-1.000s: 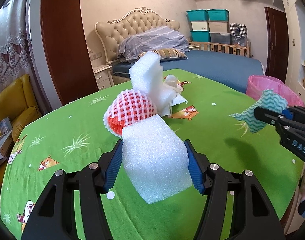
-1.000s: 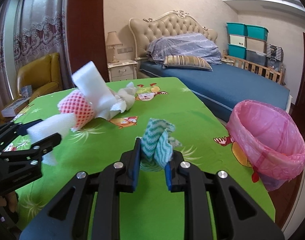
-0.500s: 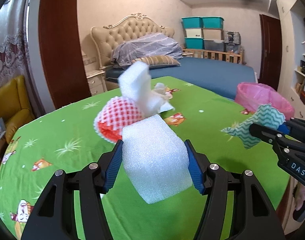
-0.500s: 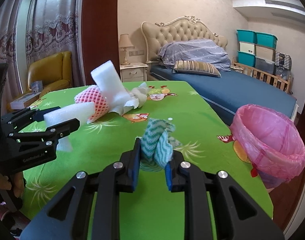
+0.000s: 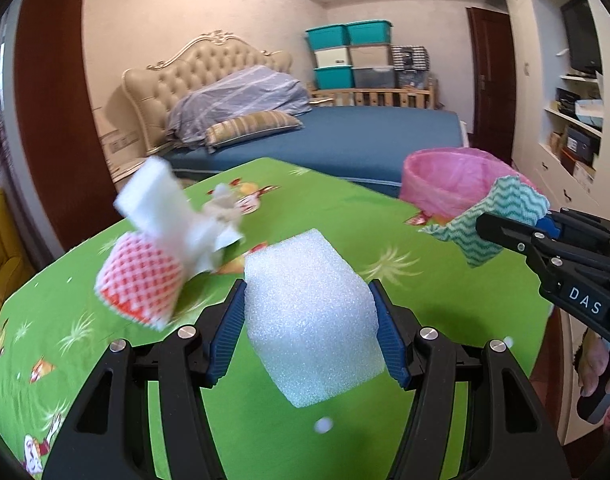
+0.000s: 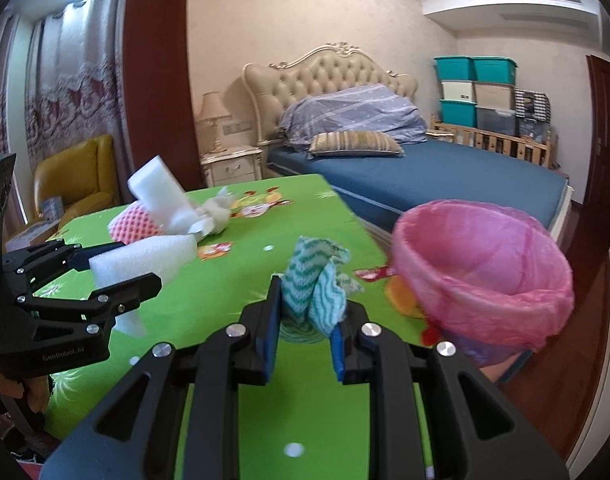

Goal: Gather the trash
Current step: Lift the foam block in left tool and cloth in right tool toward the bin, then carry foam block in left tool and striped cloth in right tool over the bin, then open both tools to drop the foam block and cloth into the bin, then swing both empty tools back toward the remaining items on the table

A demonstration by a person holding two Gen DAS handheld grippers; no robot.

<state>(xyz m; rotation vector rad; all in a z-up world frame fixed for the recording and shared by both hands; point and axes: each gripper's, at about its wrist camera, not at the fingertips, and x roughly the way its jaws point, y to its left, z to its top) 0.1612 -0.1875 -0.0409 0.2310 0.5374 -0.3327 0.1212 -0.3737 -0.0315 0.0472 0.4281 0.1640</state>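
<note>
My left gripper (image 5: 309,320) is shut on a white foam block (image 5: 311,324) and holds it above the green table (image 5: 345,208); both show in the right wrist view (image 6: 141,264). My right gripper (image 6: 307,312) is shut on a crumpled teal zigzag cloth (image 6: 315,294), which also shows at the right of the left wrist view (image 5: 493,220). A pink-lined trash bin (image 6: 485,276) stands just off the table's right edge, close to the cloth. A red-and-white foam net (image 5: 139,276), a white foam slab (image 5: 157,200) and crumpled tissue (image 5: 223,216) lie on the table behind.
A blue bed (image 6: 425,172) with a tufted headboard stands behind the table. Stacked storage boxes (image 6: 477,92) line the far wall. A yellow armchair (image 6: 77,176) and a nightstand (image 6: 231,166) are at the left. Shelves (image 5: 577,128) are at the right.
Both grippers have moved to the right toward the pink bin, each keeping its load. The bin looks larger and closer in both views.
</note>
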